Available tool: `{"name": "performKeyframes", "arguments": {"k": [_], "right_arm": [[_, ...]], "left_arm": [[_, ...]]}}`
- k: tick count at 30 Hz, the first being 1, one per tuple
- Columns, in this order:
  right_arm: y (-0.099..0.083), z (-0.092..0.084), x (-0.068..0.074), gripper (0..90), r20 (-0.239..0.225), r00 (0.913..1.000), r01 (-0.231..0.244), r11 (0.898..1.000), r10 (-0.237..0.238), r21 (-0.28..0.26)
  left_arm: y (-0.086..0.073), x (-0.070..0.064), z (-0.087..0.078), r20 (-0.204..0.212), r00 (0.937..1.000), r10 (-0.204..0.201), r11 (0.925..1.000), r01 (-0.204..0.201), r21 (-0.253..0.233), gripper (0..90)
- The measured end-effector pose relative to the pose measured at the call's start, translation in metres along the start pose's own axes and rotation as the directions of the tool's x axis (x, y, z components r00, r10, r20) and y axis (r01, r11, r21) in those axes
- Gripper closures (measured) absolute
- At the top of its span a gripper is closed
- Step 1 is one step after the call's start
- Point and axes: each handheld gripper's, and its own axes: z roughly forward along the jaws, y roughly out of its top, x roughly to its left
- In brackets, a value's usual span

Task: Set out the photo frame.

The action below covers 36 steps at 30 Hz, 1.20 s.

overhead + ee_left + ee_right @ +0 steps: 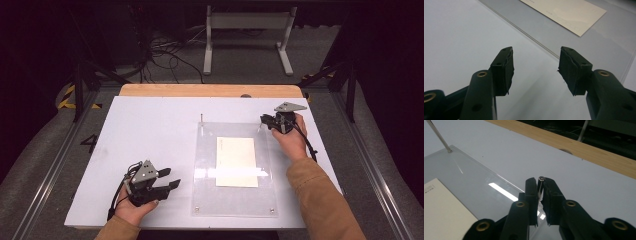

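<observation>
A clear acrylic plate [232, 200] lies flat on the white table, with a cream sheet of paper [236, 161] at its middle. A thin metal pin [201, 118] stands upright at the plate's far left corner. At the far right corner my right gripper [263, 120] is shut on a second pin [541, 179], whose small round head shows between the jaw tips. My left gripper [170, 178] rests open near the table's front left, a short way left of the plate. In the left gripper view nothing sits between its jaws [535, 62]; the plate's edge [599, 47] and the paper [566, 12] lie beyond.
A bare wooden strip [210, 90] runs along the table's far edge. Small screws mark the plate's near corners [197, 209]. Beyond the table stand a white metal frame [247, 22] and loose cables on the floor.
</observation>
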Motion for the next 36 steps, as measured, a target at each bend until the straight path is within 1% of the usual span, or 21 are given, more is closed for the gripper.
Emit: {"name": "performKeyframes", "arguments": {"k": [2,4,7,8,11,12,13,15,17,19,20,21,23,26,28,29,30,33,34,35,36], "right_arm": [[-0.001,0.001,-0.001,85.1,-0.011,0.9996,-0.024,1.000,0.024,-0.005],[-0.002,0.001,-0.001,85.3,-0.009,0.9995,-0.030,0.999,0.029,-0.014],[-0.007,0.003,-0.004,85.6,-0.030,0.9981,-0.055,0.998,0.054,-0.040],[-0.008,0.003,-0.005,85.6,-0.035,0.9975,-0.063,0.997,0.061,-0.041],[-0.012,0.007,-0.007,85.8,-0.048,0.9956,-0.084,0.995,0.081,-0.056],[-0.014,0.008,-0.010,85.8,-0.065,0.9936,-0.097,0.993,0.092,-0.068],[-0.015,0.009,-0.011,85.9,-0.069,0.9930,-0.100,0.992,0.095,-0.073],[-0.016,0.010,-0.011,86.0,-0.072,0.9914,-0.115,0.990,0.110,-0.080],[-0.017,0.011,-0.011,86.1,-0.069,0.9914,-0.117,0.990,0.112,-0.081],[-0.017,0.013,-0.011,86.2,-0.072,0.9890,-0.135,0.987,0.129,-0.089],[-0.018,0.013,-0.012,86.2,-0.078,0.9873,-0.145,0.985,0.138,-0.093],[-0.019,0.014,-0.014,86.2,-0.087,0.9852,-0.155,0.983,0.147,-0.096],[-0.019,0.015,-0.015,86.2,-0.095,0.9825,-0.169,0.981,0.160,-0.097],[-0.019,0.017,-0.017,86.2,-0.102,0.9789,-0.187,0.977,0.177,-0.102],[-0.019,0.017,-0.018,86.2,-0.108,0.9768,-0.196,0.975,0.185,-0.102],[-0.019,0.018,-0.018,86.2,-0.109,0.9764,-0.197,0.975,0.186,-0.101],[-0.019,0.018,-0.019,86.2,-0.110,0.9758,-0.200,0.974,0.189,-0.102],[-0.019,0.019,-0.019,86.2,-0.110,0.9726,-0.215,0.972,0.205,-0.098],[-0.019,0.019,-0.019,86.2,-0.111,0.9715,-0.220,0.971,0.210,-0.096],[-0.019,0.019,-0.019,86.2,-0.111,0.9700,-0.227,0.969,0.216,-0.095],[-0.018,0.020,-0.020,86.2,-0.111,0.9689,-0.232,0.968,0.221,-0.095]], "left_arm": [[0.000,0.000,0.001,0.001,1.0000,0.005,1.0000,-0.005,0.001,45.7],[-0.001,-0.002,0.001,0.004,1.0000,0.004,1.0000,-0.004,0.000,45.5],[-0.001,-0.003,0.001,0.008,0.9998,0.019,0.9998,-0.019,0.003,45.1],[-0.001,-0.004,0.001,0.014,0.9998,0.011,0.9999,-0.012,0.003,45.0],[-0.002,-0.004,0.000,0.019,0.9997,0.018,0.9998,-0.018,0.002,44.8],[-0.002,-0.004,0.000,0.018,0.9996,0.022,0.9998,-0.022,0.000,44.7],[-0.002,-0.004,0.000,0.018,0.9996,0.022,0.9998,-0.022,0.000,44.7],[-0.002,-0.004,0.000,0.017,0.9996,0.024,0.9997,-0.024,0.001,44.6],[-0.002,-0.005,0.001,0.021,0.9996,0.019,0.9998,-0.019,-0.002,44.6],[-0.002,-0.005,0.002,0.022,0.9996,0.016,0.9999,-0.016,0.003,44.6],[-0.002,-0.005,0.002,0.021,0.9995,0.022,0.9998,-0.022,0.003,44.6],[-0.002,-0.005,0.003,0.022,0.9996,0.018,0.9998,-0.018,0.003,44.6],[-0.002,-0.005,0.003,0.025,0.9993,0.028,0.9996,-0.028,0.005,44.6],[-0.001,-0.006,0.004,0.028,0.9993,0.025,0.9997,-0.025,0.007,44.3],[-0.001,-0.006,0.005,0.022,0.9990,0.039,0.9992,-0.040,0.010,43.8],[-0.002,-0.007,0.006,0.021,0.9984,0.053,0.9984,-0.053,0.017,44.0],[-0.002,-0.008,0.007,0.012,0.9969,0.078,0.9967,-0.078,0.020,44.0],[-0.003,-0.011,0.010,-0.011,0.9894,0.145,0.9892,-0.144,0.024,43.8],[-0.003,-0.013,0.011,-0.014,0.9863,0.164,0.9862,-0.164,0.022,43.6],[-0.003,-0.014,0.011,-0.014,0.9846,0.174,0.9846,-0.174,0.019,43.6],[-0.003,-0.015,0.012,-0.011,0.9812,0.193,0.9812,-0.193,0.010,43.5]]}}
